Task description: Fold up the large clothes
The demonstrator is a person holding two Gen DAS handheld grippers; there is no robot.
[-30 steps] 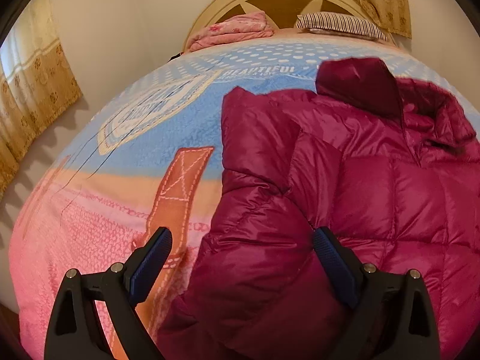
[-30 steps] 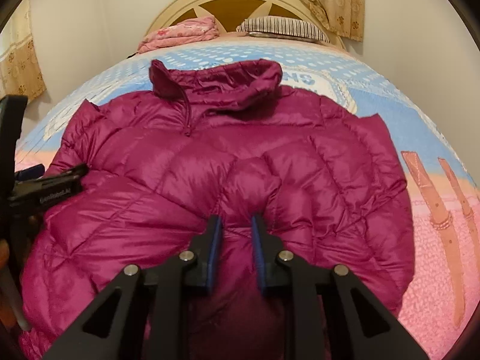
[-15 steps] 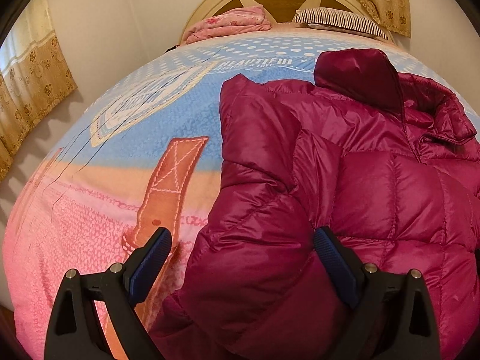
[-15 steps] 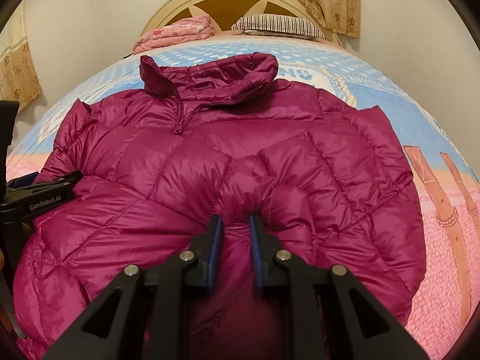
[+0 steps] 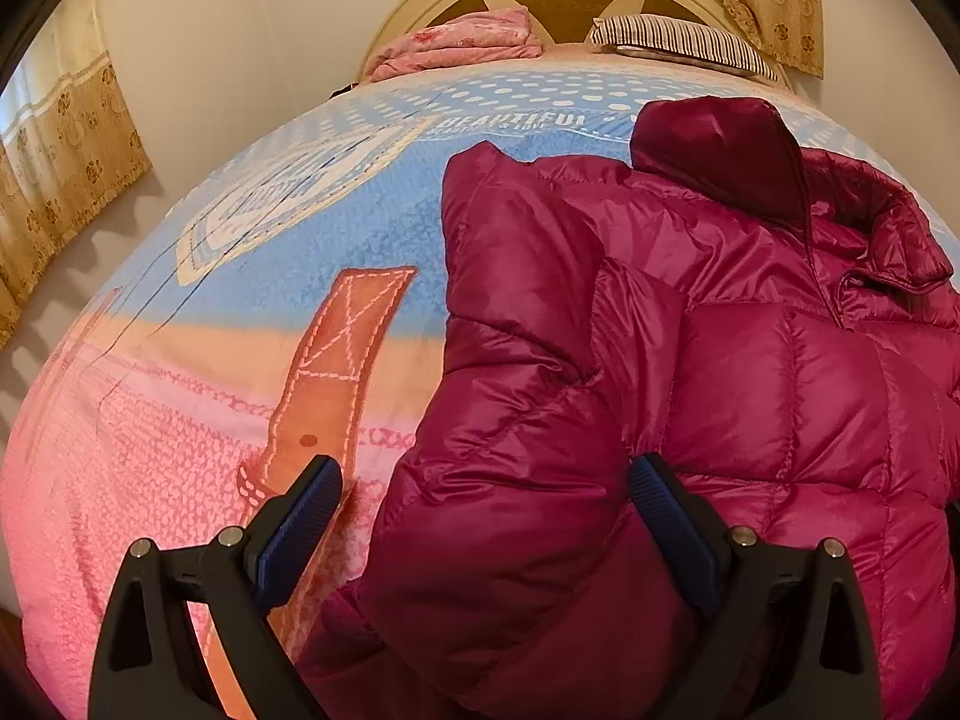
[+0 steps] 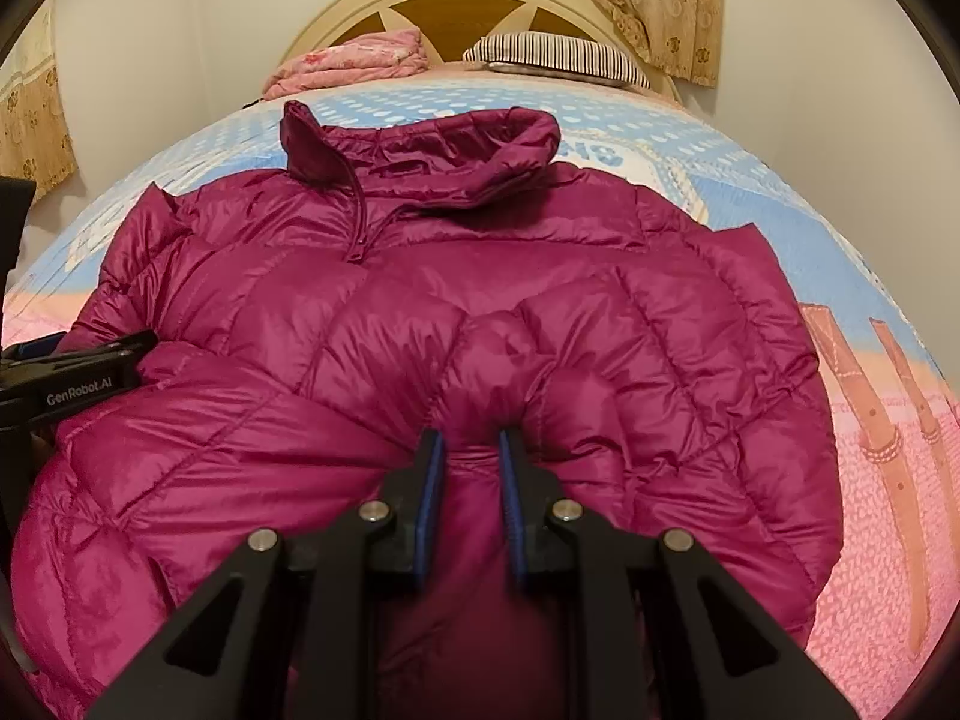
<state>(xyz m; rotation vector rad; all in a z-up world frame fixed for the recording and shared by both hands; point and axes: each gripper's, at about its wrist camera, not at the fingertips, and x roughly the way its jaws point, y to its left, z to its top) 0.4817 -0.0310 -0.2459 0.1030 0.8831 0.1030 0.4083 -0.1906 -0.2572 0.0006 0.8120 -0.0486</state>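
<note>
Near: right gripper pinching a bunched fold of magenta puffer jacket; left gripper spread, straddling the sleeve. Jacket on patterned bedspread. Far: striped pillow, headboard. Both grips unchanged; cameras slightly nearer.

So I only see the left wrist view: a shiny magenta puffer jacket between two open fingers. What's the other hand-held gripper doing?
Observer: The right hand-held gripper is shut on a pinched ridge of the shiny magenta puffer jacket, near its lower middle.
Operator: Is the zip done up?
Observer: Closed up to the zip pull, just below the collar.
Operator: What's past the jacket's far side?
Observer: Two orange strap shapes printed on the pink and blue blanket.
</note>
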